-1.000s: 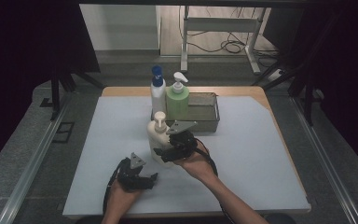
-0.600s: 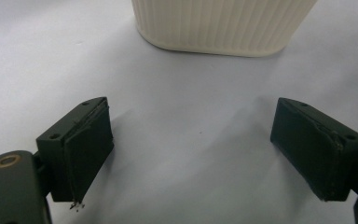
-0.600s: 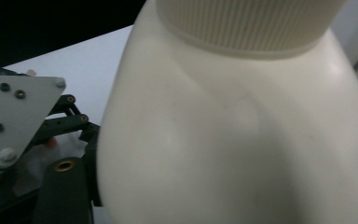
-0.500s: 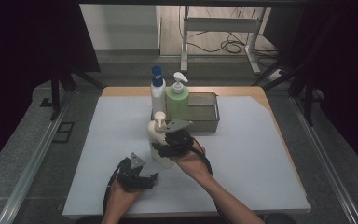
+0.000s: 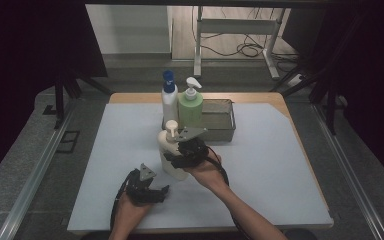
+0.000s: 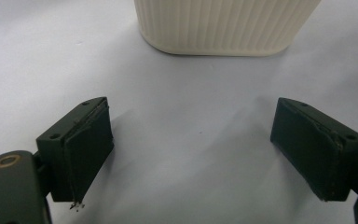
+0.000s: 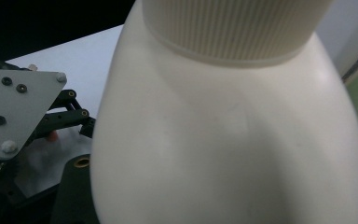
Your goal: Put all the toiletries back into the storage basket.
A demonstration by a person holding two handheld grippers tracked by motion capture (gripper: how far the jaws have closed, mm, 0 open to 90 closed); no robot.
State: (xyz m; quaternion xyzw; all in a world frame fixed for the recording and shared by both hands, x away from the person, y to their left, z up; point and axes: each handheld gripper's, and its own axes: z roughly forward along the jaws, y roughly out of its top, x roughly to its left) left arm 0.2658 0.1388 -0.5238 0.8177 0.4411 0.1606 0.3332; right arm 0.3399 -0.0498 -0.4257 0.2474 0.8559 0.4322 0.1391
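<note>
R hand-held gripper (image 5: 180, 159): jaws just closing round cream pump bottle (image 5: 171, 150), prob. gripping, pads hidden | bottle upright on surface (image 5: 280, 165), just ahead of L hand-held gripper (image 5: 152, 192), jaws apart, empty | tip: squeeze firm below shoulder, lift straight.

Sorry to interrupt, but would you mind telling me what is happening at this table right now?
A person works a gripper in each hand. The right gripper has just been closing its jaws around the cream ribbed pump bottle standing on the white table. The left gripper rests open in front of it. A blue-capped white bottle and a green pump bottle stand by a grey metal tray.
</note>
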